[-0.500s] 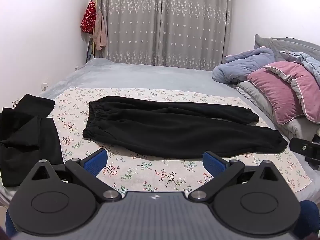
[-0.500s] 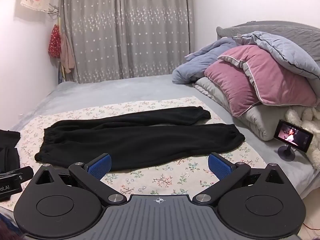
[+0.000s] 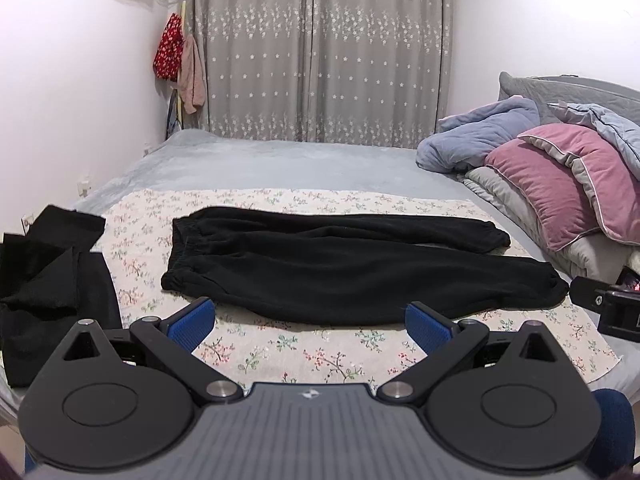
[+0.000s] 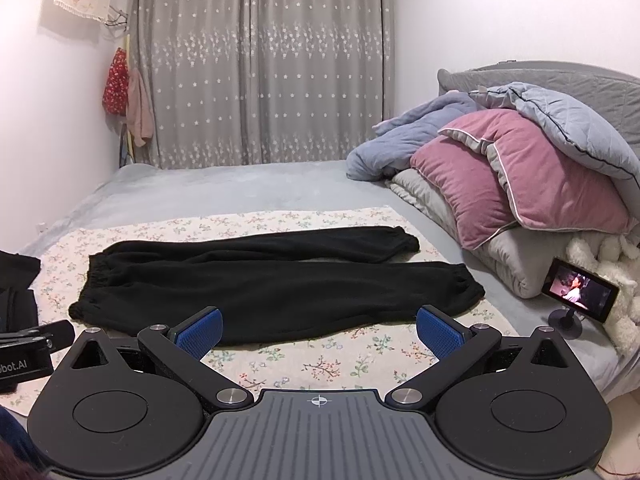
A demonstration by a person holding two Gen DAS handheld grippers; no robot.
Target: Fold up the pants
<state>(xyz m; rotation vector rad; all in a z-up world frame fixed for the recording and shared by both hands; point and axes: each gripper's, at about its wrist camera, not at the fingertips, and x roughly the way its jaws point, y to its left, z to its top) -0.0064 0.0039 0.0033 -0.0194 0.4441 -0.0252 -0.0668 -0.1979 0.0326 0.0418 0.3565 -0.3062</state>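
Observation:
A pair of black pants (image 3: 340, 272) lies flat on a floral cloth (image 3: 280, 352) on the bed, waistband to the left, both legs stretched right. It also shows in the right wrist view (image 4: 280, 288). My left gripper (image 3: 310, 320) is open and empty, hovering just in front of the near leg's edge. My right gripper (image 4: 318, 328) is open and empty, also just short of the near leg. Each gripper's body shows at the edge of the other's view.
A pile of black garments (image 3: 48, 288) lies at the left edge of the bed. Pink pillows (image 4: 520, 184) and blue-grey quilts are stacked at the right. A phone on a stand (image 4: 580, 292) plays video beside a white plush toy. Curtains hang behind.
Both views have shifted only slightly; the pants lie as before and both grippers stay open.

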